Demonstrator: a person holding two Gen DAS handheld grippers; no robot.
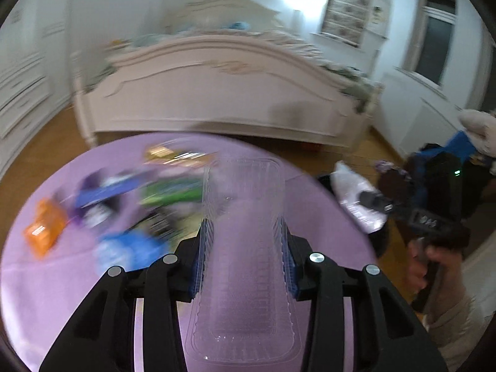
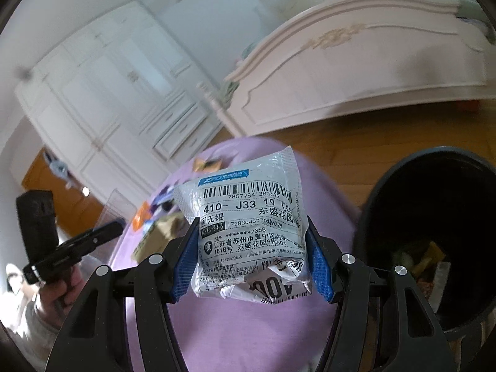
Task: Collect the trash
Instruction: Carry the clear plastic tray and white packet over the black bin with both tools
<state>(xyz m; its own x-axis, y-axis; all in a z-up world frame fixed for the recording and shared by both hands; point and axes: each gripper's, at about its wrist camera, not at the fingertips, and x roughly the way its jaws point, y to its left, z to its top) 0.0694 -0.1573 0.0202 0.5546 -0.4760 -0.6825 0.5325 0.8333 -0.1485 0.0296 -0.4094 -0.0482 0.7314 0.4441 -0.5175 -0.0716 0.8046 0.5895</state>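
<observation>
My left gripper (image 1: 245, 232) is shut on a clear plastic tray (image 1: 245, 248) and holds it above the round purple table (image 1: 46, 294). My right gripper (image 2: 251, 232) is shut on a crumpled white courier bag (image 2: 251, 232) with a barcode label, held above the table's edge, left of the black trash bin (image 2: 434, 232). The bag and the right gripper also show in the left wrist view (image 1: 356, 198), off the table's right side. Several wrappers lie on the table: an orange one (image 1: 45, 229), a blue one (image 1: 127, 248), a green one (image 1: 170, 192).
The bin holds some trash (image 2: 424, 260). A pink bed footboard (image 1: 217, 93) stands beyond the table on a wooden floor (image 2: 356, 155). White wardrobes (image 2: 108, 108) line the left wall. The left gripper shows in the right wrist view (image 2: 77, 241).
</observation>
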